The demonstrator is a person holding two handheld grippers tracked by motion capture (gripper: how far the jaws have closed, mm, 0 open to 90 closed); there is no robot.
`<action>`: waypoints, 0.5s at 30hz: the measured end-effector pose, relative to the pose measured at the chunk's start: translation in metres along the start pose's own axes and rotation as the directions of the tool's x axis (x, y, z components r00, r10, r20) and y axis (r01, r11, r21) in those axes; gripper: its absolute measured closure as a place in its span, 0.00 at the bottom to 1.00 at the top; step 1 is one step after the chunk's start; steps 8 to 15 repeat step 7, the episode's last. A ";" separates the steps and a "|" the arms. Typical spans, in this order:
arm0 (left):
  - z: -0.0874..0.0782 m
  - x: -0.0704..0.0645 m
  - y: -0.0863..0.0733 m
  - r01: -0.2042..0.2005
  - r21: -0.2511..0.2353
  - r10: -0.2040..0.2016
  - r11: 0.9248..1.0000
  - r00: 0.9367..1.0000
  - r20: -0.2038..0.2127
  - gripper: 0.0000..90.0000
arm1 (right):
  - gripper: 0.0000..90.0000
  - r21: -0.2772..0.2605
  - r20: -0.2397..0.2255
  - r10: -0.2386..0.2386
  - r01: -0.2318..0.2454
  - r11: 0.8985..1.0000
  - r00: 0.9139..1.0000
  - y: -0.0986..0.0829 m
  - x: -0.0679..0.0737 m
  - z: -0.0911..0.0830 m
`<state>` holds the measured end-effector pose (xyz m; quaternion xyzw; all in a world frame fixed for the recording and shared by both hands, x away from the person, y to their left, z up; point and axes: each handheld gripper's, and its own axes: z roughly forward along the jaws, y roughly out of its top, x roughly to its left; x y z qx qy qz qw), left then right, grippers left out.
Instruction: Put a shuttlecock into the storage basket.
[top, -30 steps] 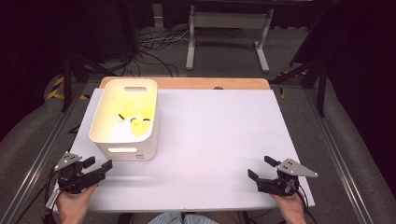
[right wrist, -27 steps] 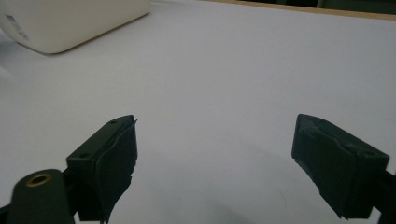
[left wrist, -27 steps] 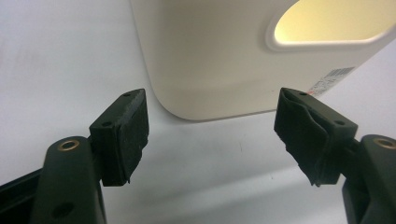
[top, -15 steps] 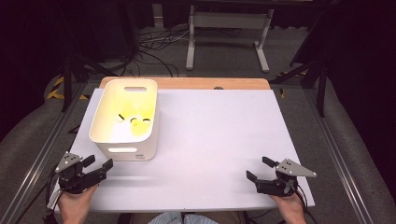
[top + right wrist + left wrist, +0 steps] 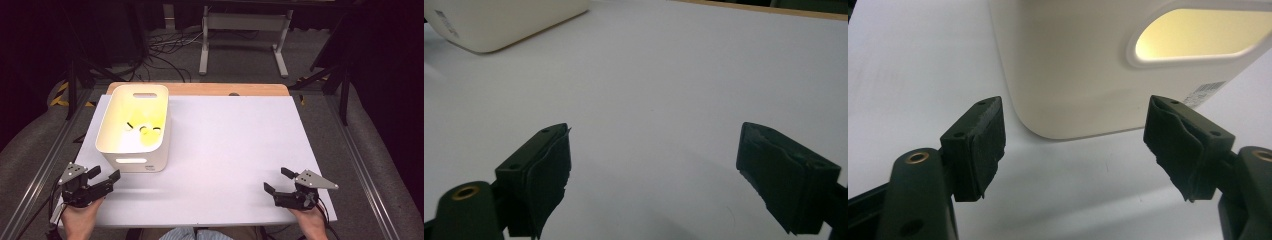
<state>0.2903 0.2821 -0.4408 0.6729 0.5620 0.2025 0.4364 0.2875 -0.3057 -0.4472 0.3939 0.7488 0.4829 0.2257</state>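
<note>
Two grippers, left gripper [image 5: 106, 179] and right gripper [image 5: 278, 180], released, empty; bin [image 5: 116, 145] contents blurred.

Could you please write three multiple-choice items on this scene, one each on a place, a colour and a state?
1. Where does the bin stand on the table?
A. near the left gripper
B. beside the right gripper
C. at the far right corner

2. What colour is the bin's outside?
A. red
B. cream white
C. black

3. How do the jaws of the left gripper and the right gripper stand?
A. both shut
B. left shut, right open
C. both open

Answers:
1. A, since the high view shows the bin on the table's left half, just ahead of the left gripper.
2. B, since its wall shows cream white in the left gripper view.
3. C, since each gripper view shows a wide gap between its jaws, with nothing held.
</note>
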 end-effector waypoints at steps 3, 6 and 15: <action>0.000 0.000 0.000 -0.003 0.002 0.003 1.000 1.000 0.000 0.28 | 0.16 0.001 0.000 0.000 0.000 1.000 1.000 0.000 0.000 0.000; 0.000 -0.001 0.000 -0.008 0.001 0.008 1.000 1.000 0.001 0.28 | 0.16 0.003 -0.001 0.000 0.000 1.000 1.000 0.000 0.000 0.000; 0.000 -0.001 0.000 -0.010 0.001 0.010 1.000 1.000 0.000 0.28 | 0.16 0.002 -0.001 -0.001 0.001 1.000 1.000 0.000 0.000 0.001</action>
